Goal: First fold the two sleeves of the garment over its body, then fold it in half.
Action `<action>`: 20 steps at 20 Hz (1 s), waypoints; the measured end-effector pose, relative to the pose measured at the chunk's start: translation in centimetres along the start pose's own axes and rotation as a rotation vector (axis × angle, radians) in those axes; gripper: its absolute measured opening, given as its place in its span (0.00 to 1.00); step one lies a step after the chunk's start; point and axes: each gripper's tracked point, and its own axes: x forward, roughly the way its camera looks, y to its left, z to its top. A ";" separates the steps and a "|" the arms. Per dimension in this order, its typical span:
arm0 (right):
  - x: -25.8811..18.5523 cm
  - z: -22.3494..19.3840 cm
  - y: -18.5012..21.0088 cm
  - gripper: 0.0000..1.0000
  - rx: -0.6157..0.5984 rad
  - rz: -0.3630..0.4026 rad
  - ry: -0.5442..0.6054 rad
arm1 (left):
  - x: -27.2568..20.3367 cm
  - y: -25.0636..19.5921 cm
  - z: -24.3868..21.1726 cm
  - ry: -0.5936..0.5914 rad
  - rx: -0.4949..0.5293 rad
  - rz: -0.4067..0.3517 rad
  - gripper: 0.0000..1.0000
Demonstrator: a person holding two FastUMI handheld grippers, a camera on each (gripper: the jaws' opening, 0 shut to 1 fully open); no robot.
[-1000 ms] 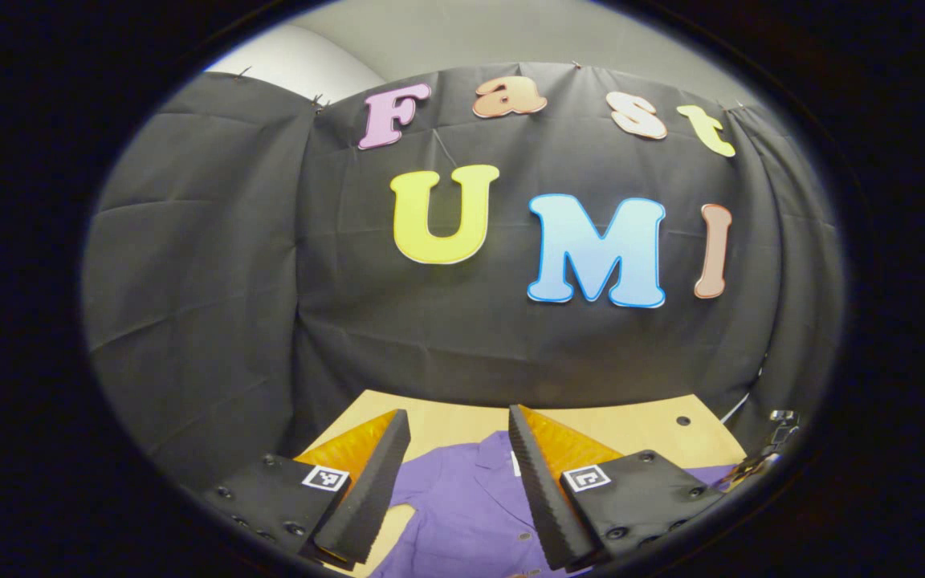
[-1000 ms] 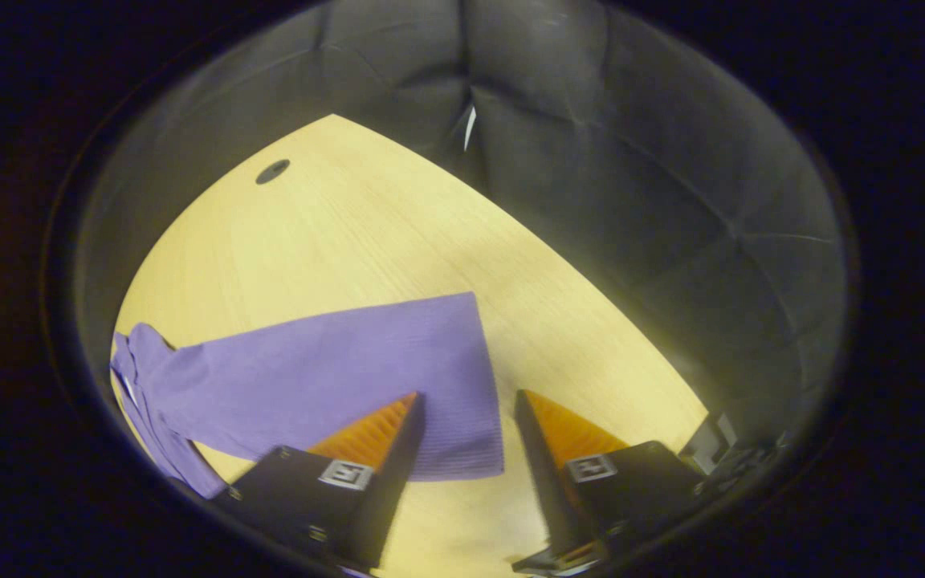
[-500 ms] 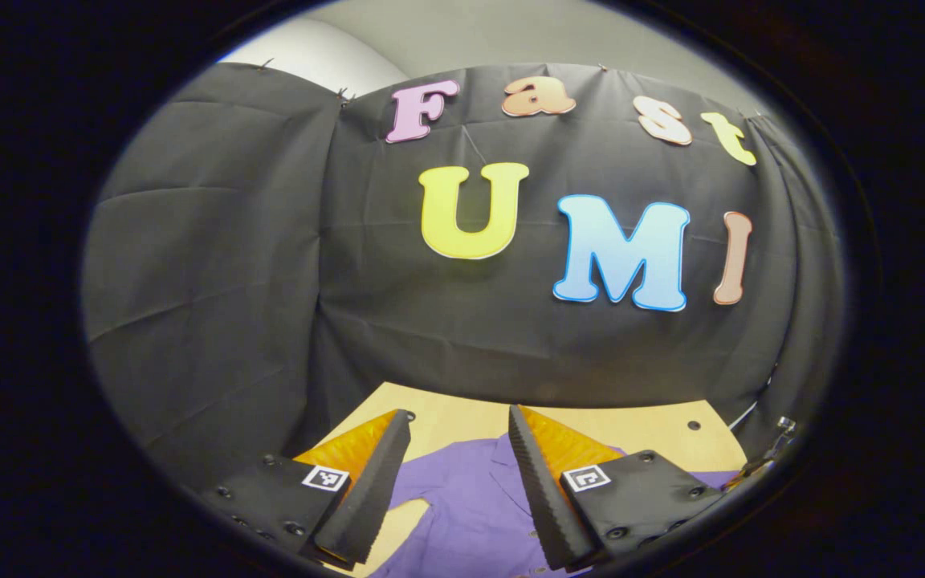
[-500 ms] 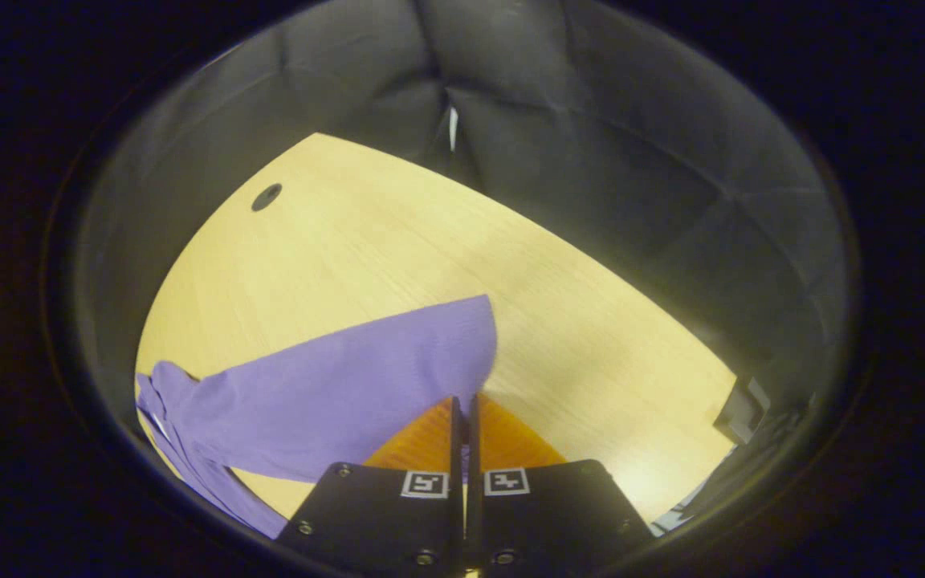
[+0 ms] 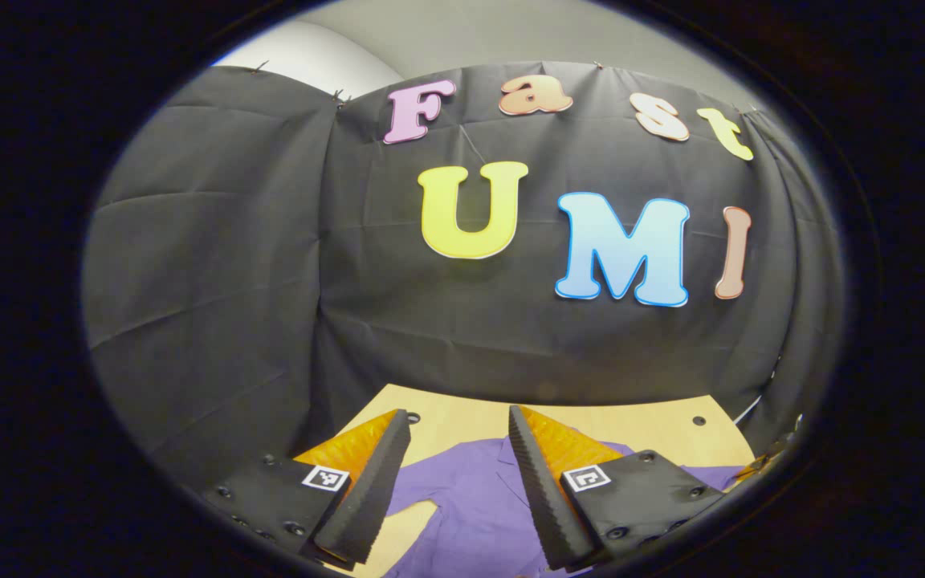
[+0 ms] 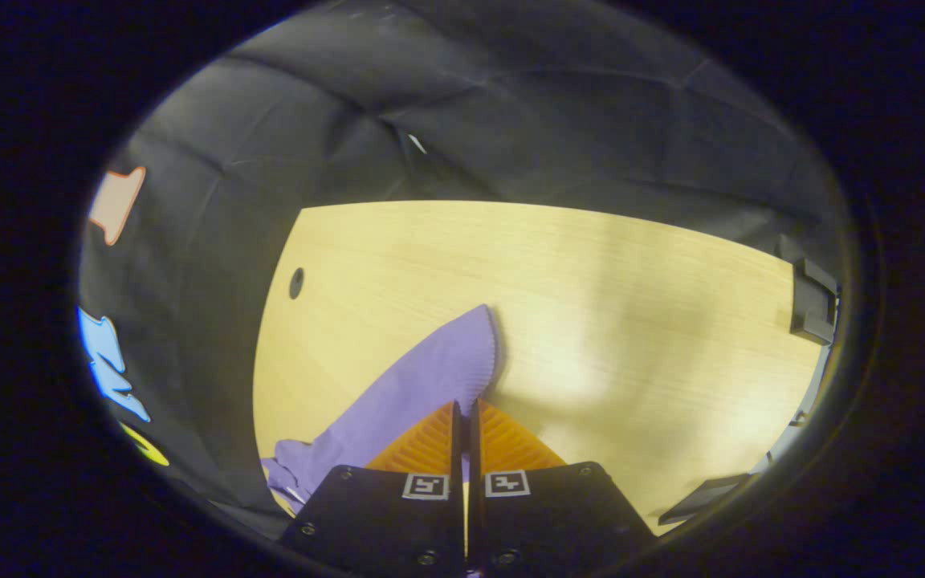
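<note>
Right gripper view: the right gripper (image 6: 463, 413) is closed, with both fingers pressed on the cuff end of the purple sleeve (image 6: 422, 377). One second earlier the same fingers stood wide apart over the sleeve lying flat on the table (image 6: 631, 273); half a second earlier they were already clamped. The sleeve now appears narrower and rises from the table toward the fingers, and the camera has swung so that the table's far edge runs level across the view. A round hole (image 6: 296, 282) in the table lies beyond the sleeve, toward the booth wall. The body of the garment is cut off at the lower edge, where only a bunched purple fold shows.

Left gripper view: the left gripper (image 5: 456, 421) is wide open above the garment (image 5: 470, 498), touching nothing, with little change in pose from the earlier frames. The collar region lies between the fingers. The lower part of the garment is hidden behind the fingers, and its far sleeve is hard to make out.
</note>
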 end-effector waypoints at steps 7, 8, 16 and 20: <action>-2.0 -5.4 13.3 0.02 -0.140 0.254 0.066 | 0.3 1.1 -0.8 0.008 0.003 -0.017 0.76; -1.9 -6.3 14.9 0.02 -0.160 0.271 0.078 | 0.0 1.4 -0.9 0.009 0.008 -0.015 0.76; -2.5 -18.9 25.7 0.02 -0.403 0.409 0.219 | -2.2 6.9 -2.5 0.034 -0.038 0.044 0.76; -2.2 -25.8 28.6 0.02 -0.435 0.450 0.319 | -3.8 10.8 -3.4 0.045 -0.036 0.107 0.75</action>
